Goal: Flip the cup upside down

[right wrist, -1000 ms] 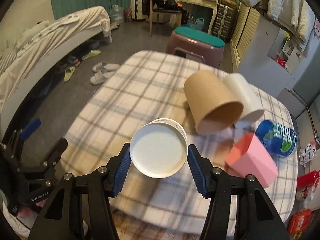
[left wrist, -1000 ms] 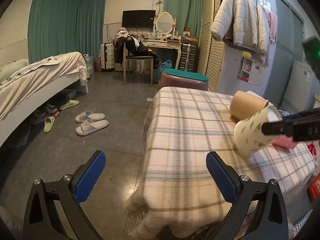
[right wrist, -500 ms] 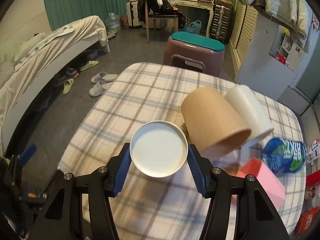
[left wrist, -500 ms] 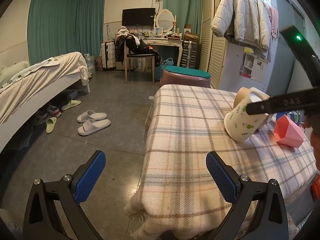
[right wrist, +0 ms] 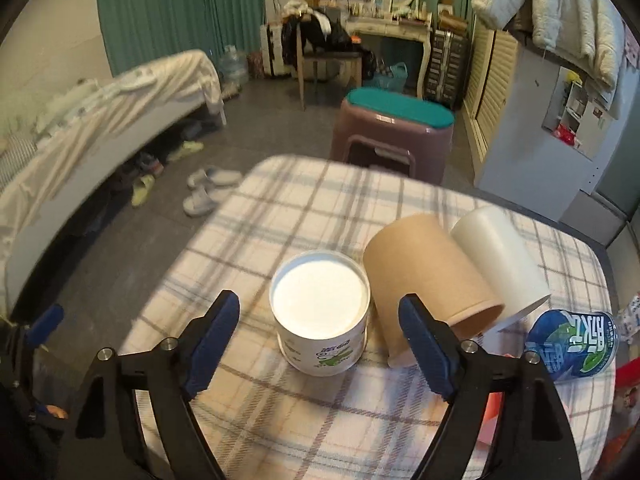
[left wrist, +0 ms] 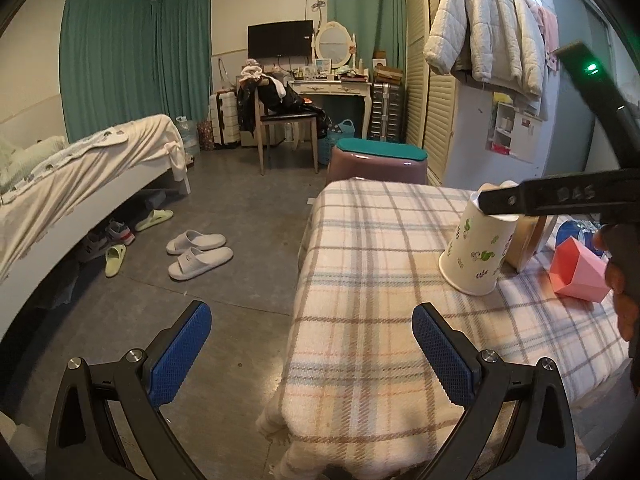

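Observation:
A white paper cup with green leaf prints (right wrist: 320,320) stands upside down on the plaid-covered table (right wrist: 280,208), its flat base facing up. It also shows in the left wrist view (left wrist: 476,252). My right gripper (right wrist: 320,344) is open, its blue pads on either side of the cup and apart from it. My left gripper (left wrist: 312,356) is open and empty, low at the table's near left corner.
A brown paper cup (right wrist: 432,276) and a white cup (right wrist: 500,260) lie on their sides right of the printed cup. A blue can (right wrist: 572,344) and a pink box (left wrist: 580,268) lie further right. A purple stool (right wrist: 392,136) stands beyond the table.
My right gripper has lowered the cup onto the table, opened and let it go. The cup went from held tilted in the air to standing base up.

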`<state>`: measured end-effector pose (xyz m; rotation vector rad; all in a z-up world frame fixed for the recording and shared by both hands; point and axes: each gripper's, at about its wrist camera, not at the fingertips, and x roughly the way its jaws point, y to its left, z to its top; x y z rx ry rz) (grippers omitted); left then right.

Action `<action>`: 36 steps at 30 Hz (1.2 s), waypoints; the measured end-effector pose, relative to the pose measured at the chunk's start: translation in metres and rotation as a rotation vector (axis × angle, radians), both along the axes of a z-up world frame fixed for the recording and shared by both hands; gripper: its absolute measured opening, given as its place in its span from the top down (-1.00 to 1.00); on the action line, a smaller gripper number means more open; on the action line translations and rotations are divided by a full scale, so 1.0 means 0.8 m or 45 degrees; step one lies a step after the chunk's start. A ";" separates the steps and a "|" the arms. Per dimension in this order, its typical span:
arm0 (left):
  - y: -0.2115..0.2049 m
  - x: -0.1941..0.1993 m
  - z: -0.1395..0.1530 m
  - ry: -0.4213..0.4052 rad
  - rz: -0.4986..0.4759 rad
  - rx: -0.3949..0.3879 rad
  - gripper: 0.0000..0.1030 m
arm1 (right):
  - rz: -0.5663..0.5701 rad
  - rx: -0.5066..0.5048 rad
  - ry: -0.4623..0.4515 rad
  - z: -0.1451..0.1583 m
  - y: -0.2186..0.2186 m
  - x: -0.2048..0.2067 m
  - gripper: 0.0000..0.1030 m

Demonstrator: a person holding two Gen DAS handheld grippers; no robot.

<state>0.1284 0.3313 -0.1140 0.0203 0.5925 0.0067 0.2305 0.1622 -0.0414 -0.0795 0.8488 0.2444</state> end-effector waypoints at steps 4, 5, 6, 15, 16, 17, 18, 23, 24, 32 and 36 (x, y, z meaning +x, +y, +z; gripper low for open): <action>-0.013 -0.008 0.018 -0.035 0.004 0.023 -1.00 | -0.005 0.051 -0.102 0.028 -0.020 -0.026 -0.60; -0.017 -0.010 0.024 -0.047 0.007 0.030 -1.00 | -0.008 0.059 -0.133 0.036 -0.027 -0.034 -0.60; -0.020 -0.012 0.030 -0.061 0.011 0.031 -1.00 | -0.010 0.064 -0.168 0.044 -0.034 -0.044 -0.60; -0.070 -0.045 0.093 -0.231 -0.007 0.042 -1.00 | -0.075 0.081 -0.451 0.098 -0.108 -0.137 -0.68; -0.076 -0.050 0.098 -0.252 -0.007 0.045 -1.00 | -0.079 0.079 -0.471 0.101 -0.114 -0.145 -0.69; -0.084 -0.056 0.104 -0.279 -0.009 0.048 -1.00 | -0.086 0.073 -0.501 0.103 -0.121 -0.156 -0.74; -0.087 -0.060 0.106 -0.296 -0.009 0.049 -1.00 | -0.092 0.070 -0.527 0.104 -0.126 -0.163 -0.79; -0.106 -0.083 0.110 -0.390 0.016 0.030 -1.00 | -0.122 0.089 -0.630 0.095 -0.151 -0.202 -1.00; -0.110 -0.085 0.109 -0.392 0.014 0.019 -1.00 | -0.122 0.089 -0.630 0.095 -0.151 -0.202 -1.00; -0.139 -0.102 0.089 -0.375 -0.012 0.053 -1.00 | -0.148 0.142 -0.609 0.064 -0.168 -0.211 -1.00; -0.140 -0.104 0.083 -0.353 -0.020 0.046 -1.00 | -0.172 0.153 -0.579 0.051 -0.174 -0.208 -1.00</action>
